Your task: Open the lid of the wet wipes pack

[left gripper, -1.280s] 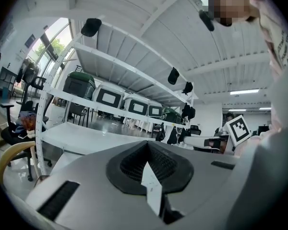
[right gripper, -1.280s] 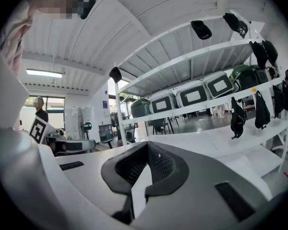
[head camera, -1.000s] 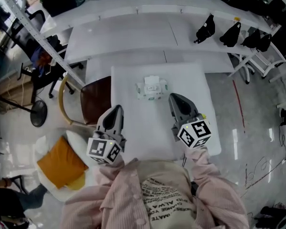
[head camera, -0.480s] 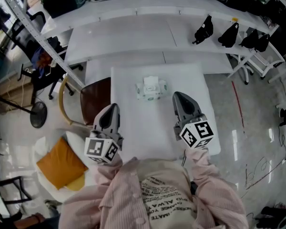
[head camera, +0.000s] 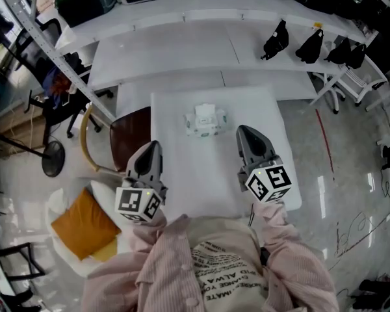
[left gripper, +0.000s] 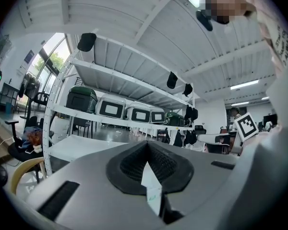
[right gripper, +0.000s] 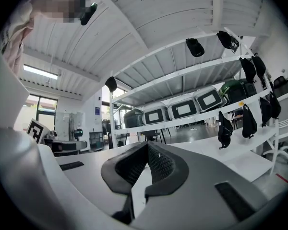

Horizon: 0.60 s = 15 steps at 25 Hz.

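The wet wipes pack [head camera: 206, 120], white with pale green print, lies flat at the far middle of the small white table [head camera: 182, 174] in the head view. My left gripper [head camera: 152, 146] hovers over the table's left edge, well short of the pack, jaws shut and empty. At the table's right side my right gripper [head camera: 246, 130] is also shut on nothing, a short way right of and nearer than the pack. In the left gripper view the left gripper [left gripper: 147, 144] and in the right gripper view the right gripper [right gripper: 147, 145] point level at the shelves; the pack is hidden from both.
A brown chair [head camera: 127, 138] stands against the table's left side, with an orange cushion [head camera: 81, 221] on the floor nearer me. Longer white tables [head camera: 169, 51] lie beyond, with black bags [head camera: 277, 39] at the right. Storage bins [left gripper: 110, 108] sit on the rack.
Both grippers and the pack have stayed put. A person seen at the lower left of the floor has gone from the head view.
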Each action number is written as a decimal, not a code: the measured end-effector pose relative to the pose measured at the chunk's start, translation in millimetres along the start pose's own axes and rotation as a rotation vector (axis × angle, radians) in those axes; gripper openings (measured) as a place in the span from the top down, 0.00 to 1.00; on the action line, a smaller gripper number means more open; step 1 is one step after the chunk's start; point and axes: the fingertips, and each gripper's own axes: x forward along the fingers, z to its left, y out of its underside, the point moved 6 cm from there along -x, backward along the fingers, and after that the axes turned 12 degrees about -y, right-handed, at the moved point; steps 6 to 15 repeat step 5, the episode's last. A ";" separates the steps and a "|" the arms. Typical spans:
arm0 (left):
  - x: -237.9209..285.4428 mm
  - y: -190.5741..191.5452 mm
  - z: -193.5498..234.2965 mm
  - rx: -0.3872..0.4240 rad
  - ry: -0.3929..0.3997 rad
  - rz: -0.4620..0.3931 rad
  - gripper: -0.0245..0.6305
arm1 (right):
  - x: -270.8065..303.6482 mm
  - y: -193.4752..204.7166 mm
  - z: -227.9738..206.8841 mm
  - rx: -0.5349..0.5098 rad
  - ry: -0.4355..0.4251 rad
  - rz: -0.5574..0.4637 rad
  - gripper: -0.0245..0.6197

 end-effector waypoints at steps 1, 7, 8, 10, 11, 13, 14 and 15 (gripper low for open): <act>0.1 0.4 -0.2 0.003 0.001 0.003 0.97 | -0.2 0.3 0.3 -0.001 0.001 0.002 0.96; 0.8 1.6 -0.5 0.016 0.003 0.010 0.97 | 0.0 0.3 1.5 -0.009 0.001 0.010 0.96; 0.8 1.6 -0.5 0.016 0.003 0.010 0.97 | 0.0 0.3 1.5 -0.009 0.001 0.010 0.96; 0.8 1.6 -0.5 0.016 0.003 0.010 0.97 | 0.0 0.3 1.5 -0.009 0.001 0.010 0.96; 0.8 1.6 -0.5 0.016 0.003 0.010 0.97 | 0.0 0.3 1.5 -0.009 0.001 0.010 0.96; 0.8 1.6 -0.5 0.016 0.003 0.010 0.97 | 0.0 0.3 1.5 -0.009 0.001 0.010 0.96; 0.8 1.6 -0.5 0.016 0.003 0.010 0.97 | 0.0 0.3 1.5 -0.009 0.001 0.010 0.96; 0.8 1.6 -0.5 0.016 0.003 0.010 0.97 | 0.0 0.3 1.5 -0.009 0.001 0.010 0.96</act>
